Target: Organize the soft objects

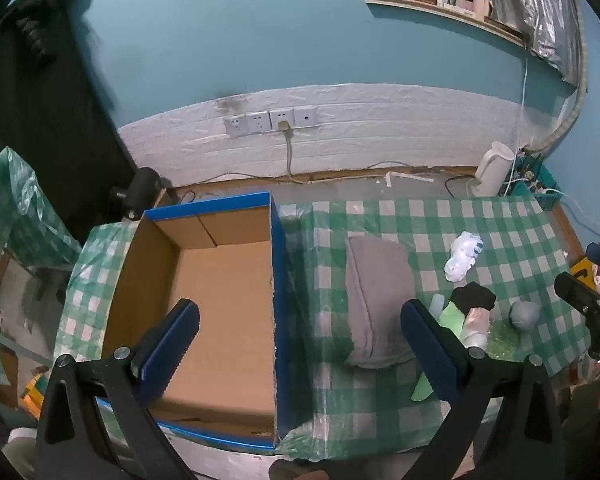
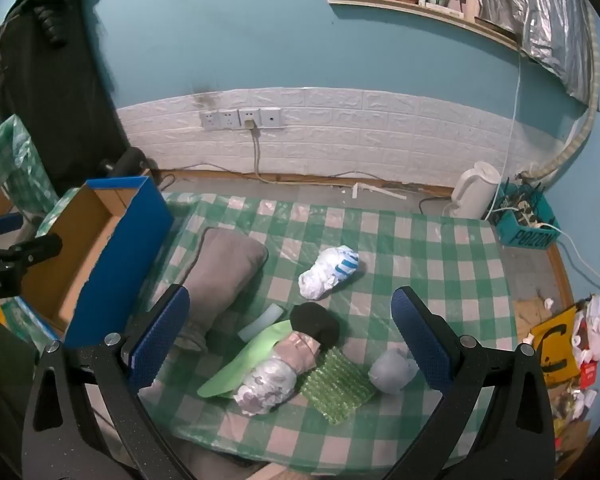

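Both tools tilt steeply down over the checked table (image 2: 420, 240), jaws spread wide and empty. The left gripper (image 1: 300, 344) straddles the blue wall of the cardboard box (image 1: 220, 288); the right gripper (image 2: 290, 336) hangs above the pile of soft objects (image 2: 292, 356). Its wrapped bundles are hard to identify. Farther back lies a grey cushion (image 2: 220, 268), partly behind a finger.
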### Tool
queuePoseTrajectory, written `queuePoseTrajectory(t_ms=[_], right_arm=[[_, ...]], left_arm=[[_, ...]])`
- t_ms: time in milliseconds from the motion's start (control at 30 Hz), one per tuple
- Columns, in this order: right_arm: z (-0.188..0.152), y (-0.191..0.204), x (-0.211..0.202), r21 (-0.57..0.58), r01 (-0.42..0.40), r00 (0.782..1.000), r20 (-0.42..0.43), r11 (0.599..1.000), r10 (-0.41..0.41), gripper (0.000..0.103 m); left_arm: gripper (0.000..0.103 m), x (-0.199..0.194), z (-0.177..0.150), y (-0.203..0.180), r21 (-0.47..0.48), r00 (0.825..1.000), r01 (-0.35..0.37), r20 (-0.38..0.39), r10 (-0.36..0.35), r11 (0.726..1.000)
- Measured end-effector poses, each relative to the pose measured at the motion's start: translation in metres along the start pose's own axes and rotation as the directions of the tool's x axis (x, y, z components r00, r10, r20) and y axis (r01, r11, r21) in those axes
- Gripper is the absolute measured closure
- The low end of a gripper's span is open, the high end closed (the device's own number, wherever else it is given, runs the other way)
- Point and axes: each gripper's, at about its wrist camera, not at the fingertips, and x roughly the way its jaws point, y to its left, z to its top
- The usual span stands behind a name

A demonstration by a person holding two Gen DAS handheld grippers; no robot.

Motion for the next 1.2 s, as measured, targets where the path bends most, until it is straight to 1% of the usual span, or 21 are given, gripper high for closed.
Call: queuePoseTrajectory(t_ms=[133, 167, 333, 367, 500, 567, 767, 1200], right_arm=[[0.0, -0.001, 0.0, 0.001, -0.005, 1.0, -0.001, 1.0, 0.005, 0.002], [0.0, -0.001, 0.0, 0.0, -0.004, 1.0, 0.001, 1.0, 0.004, 0.002], [0.0, -0.002, 0.001, 0.002, -0.006, 1.0, -0.004, 1.0, 0.006, 0.002], [0.0, -0.001, 0.001, 0.002, -0.007, 1.0, -0.005, 1.0, 0.007, 0.002], [0.0, -0.001, 0.001, 0.0, -0.008, 1.0, -0.007, 1.0, 0.008, 0.002], [-0.001, 0.0, 0.001, -0.002, -0.007, 1.0, -0.007, 1.0, 0.007, 0.002], [-0.004, 0.001, 0.002, -0.002, -0.007, 1.0, -0.009, 1.0, 0.007, 0.002], [-0.003, 0.001, 0.002, -0.002, -0.005, 1.0, -0.011, 1.0, 0.005, 0.002]], left_arm=[[0.002, 0.0, -0.001, -0.002, 0.009, 1.0, -0.003, 0.004, 0.003, 1.0], [0.002, 0.0, 0.0, 0.0, -0.003, 1.0, 0.005, 0.001, -0.005, 1.0], [0.002, 0.003, -0.001, -0.001, 0.022, 1.0, 0.009, -0.004, -0.008, 1.0], [0.002, -0.004, 0.004, -0.002, 0.007, 1.0, 0.011, 0.002, -0.011, 1.0], [0.002, -0.005, 0.003, 0.001, 0.009, 1.0, 0.013, 0.002, -0.013, 1.0], [0.002, -0.002, 0.001, -0.005, 0.009, 1.0, 0.008, 0.004, -0.008, 1.0], [0.002, 0.0, 0.001, -0.007, 0.021, 1.0, -0.002, 0.014, 0.002, 1.0], [0.002, -0.001, -0.002, -0.011, 0.026, 1.0, -0.002, 0.015, 0.002, 1.0]])
